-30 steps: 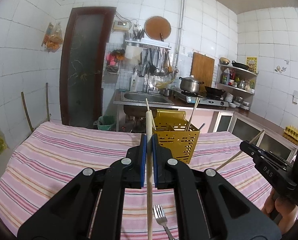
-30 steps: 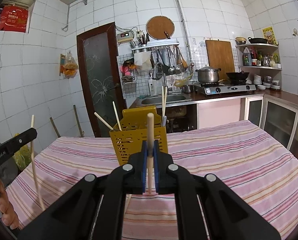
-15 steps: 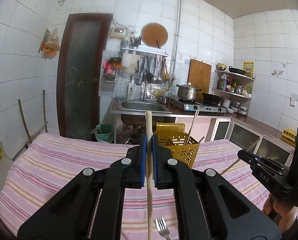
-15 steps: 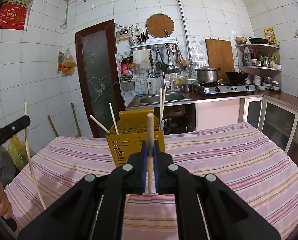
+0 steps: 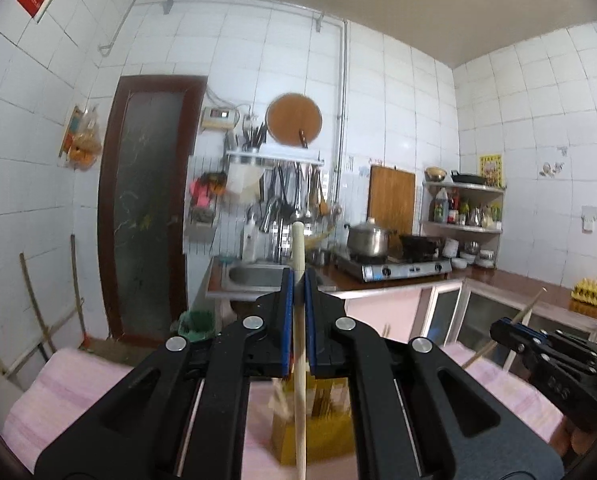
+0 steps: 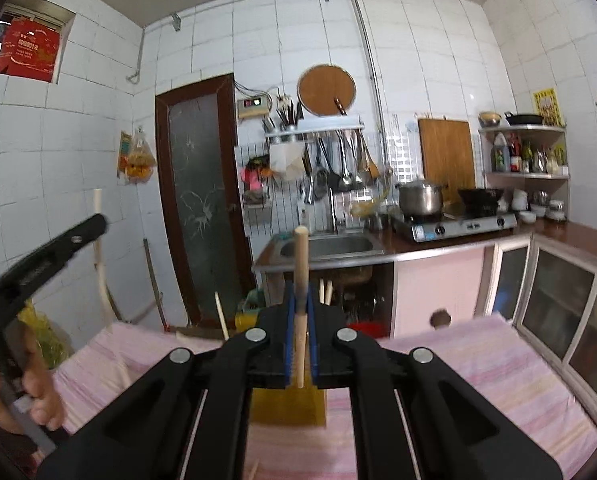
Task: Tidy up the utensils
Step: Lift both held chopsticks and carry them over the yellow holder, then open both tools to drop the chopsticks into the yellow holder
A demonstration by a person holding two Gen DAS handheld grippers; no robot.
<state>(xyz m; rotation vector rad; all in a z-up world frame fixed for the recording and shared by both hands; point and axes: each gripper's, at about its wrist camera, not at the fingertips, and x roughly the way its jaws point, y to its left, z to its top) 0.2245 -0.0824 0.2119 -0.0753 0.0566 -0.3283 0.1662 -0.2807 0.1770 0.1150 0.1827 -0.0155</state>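
Table (image 6: 498,364): covered with pink striped cloth, soft weave, blurred in both views.

Yellow utensil caddy (image 6: 286,404): rectangular plastic box standing upright on the cloth, directly beyond both grippers; in the left wrist view (image 5: 318,436) its perforated wall shows low between the fingers, blurred. Pale chopsticks stand in it, ends pointing up.

Left gripper (image 5: 298,320): black plastic arms with silver rivets and blue rubber pads, closed tight on the left chopstick (image 5: 299,360). The chopstick is round, pale wood, smooth; its long axis runs near vertical, blunt upper end above the pads, lower length passing down in front of the caddy and out of the bottom of the frame. From the right wrist view the same gripper (image 6: 98,222) appears at far left, with the stick upright through it.

Right gripper (image 6: 300,332): same build, pads pinched shut on the right chopstick (image 6: 300,280). This stick is also round pale wood, held upright, its flat-cut top above the pads and its lower end showing just below them, over the caddy. From the left wrist view this gripper (image 5: 502,330) sits at far right, its stick slanting up to the right.

Person's hand (image 6: 42,392): bare fingers wrapped on the left gripper's handle.
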